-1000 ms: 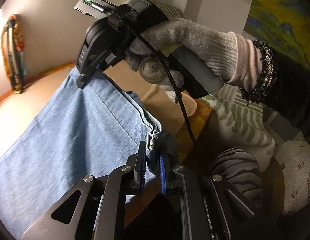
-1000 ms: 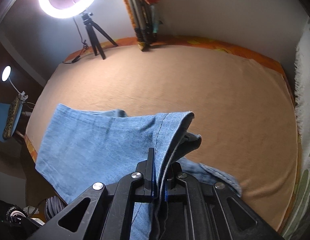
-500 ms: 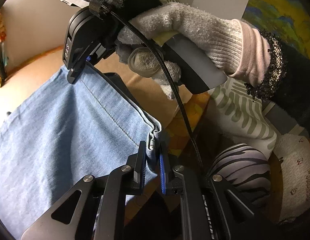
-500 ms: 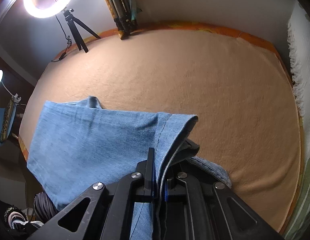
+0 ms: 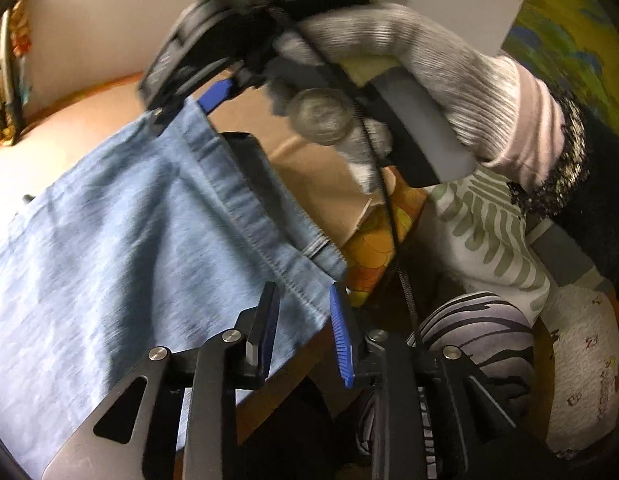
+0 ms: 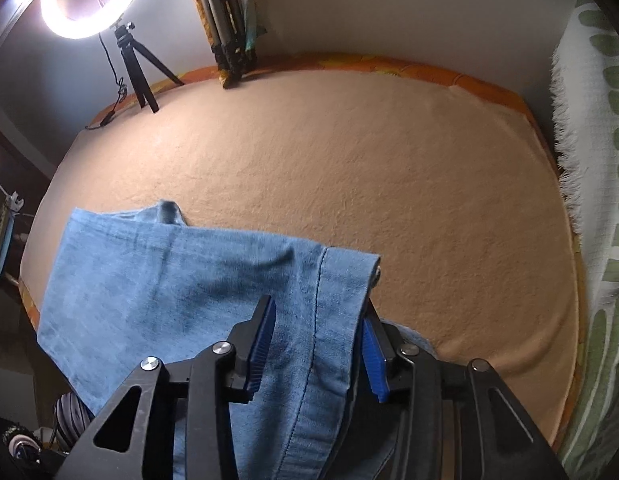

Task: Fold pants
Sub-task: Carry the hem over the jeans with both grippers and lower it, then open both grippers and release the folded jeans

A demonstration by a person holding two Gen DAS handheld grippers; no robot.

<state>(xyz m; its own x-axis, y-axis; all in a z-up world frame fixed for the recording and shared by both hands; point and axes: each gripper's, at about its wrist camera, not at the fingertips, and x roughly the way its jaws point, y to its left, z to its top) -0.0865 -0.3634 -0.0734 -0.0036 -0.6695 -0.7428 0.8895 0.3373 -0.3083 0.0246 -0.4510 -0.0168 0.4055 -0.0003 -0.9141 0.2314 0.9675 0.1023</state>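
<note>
Both of my grippers are letting go right now. The left gripper (image 5: 303, 332) has its jaws opening, and the hem corner of the light blue pants (image 5: 121, 248) sits between the blue pads without either pad pressing on it. In the left wrist view the denim runs away from that corner, up and to the left, over the tan-covered bed (image 5: 309, 168).

Over on the other side, the right gripper (image 6: 315, 346) is spreading too, jaws opening, with the folded edge of the pants (image 6: 197, 280) lying loose in the gap; the seam line runs down between the fingers. I see the cloth touching neither pad firmly, so it is free.

From the left camera I can also see the gloved hand (image 5: 409, 80) wrapped around the handle of the right gripper (image 5: 197, 92), its tips just above the far corner of the hem, blurred.

The pants lie in a doubled layer on the near left part of the bed (image 6: 349, 160). A lit ring light (image 6: 89, 0) on a small tripod stands at the far left corner.
</note>
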